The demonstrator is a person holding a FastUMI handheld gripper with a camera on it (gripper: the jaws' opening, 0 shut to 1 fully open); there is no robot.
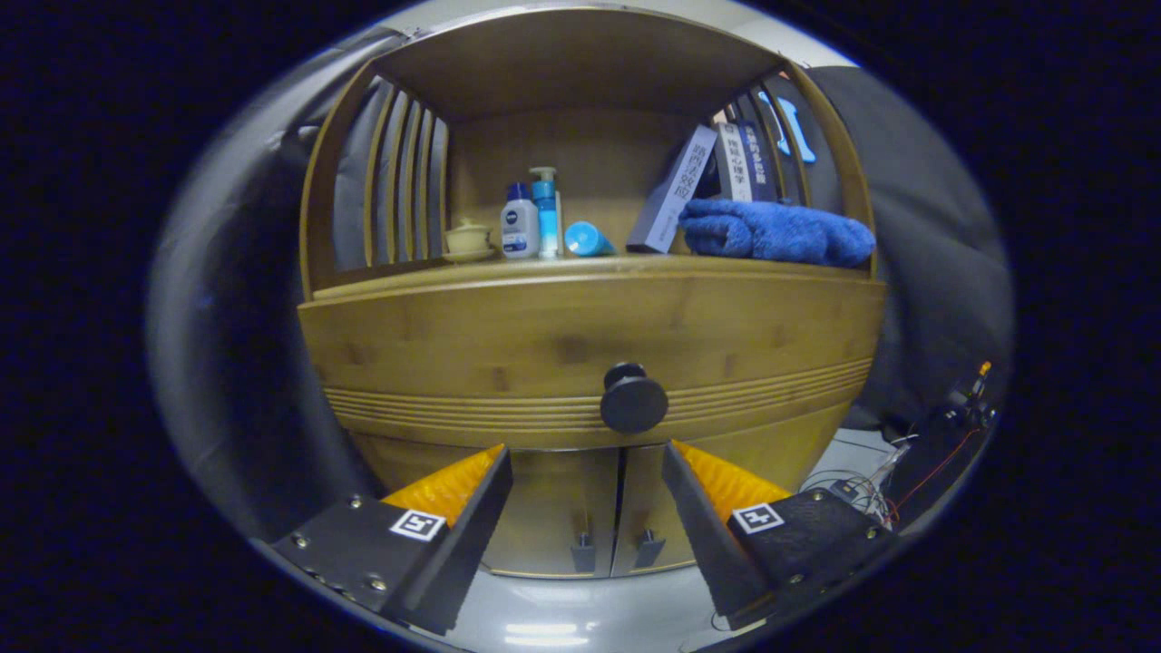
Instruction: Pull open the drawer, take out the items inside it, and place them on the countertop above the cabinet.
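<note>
The hand-held gripper [585, 472] hangs wide open and empty before the shut bamboo-wood drawer [508, 349], whose round black knob [633, 399] sits just ahead between its fingers; a folded blue towel [775, 231] lies on the counter [580, 269] above.

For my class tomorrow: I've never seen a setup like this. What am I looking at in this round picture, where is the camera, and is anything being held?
The camera rides on a hand-held tool with two-fingered tongs, looking forward along the fingers. The tongs are open and hold nothing. Just ahead and slightly above them is the round knob of a closed drawer in a wooden cabinet. Below are two small closed doors. On the countertop above the drawer stand a small cup, two bottles, a tube lying on its side, leaning books and a folded blue towel. What is inside the drawer cannot be seen.
</note>
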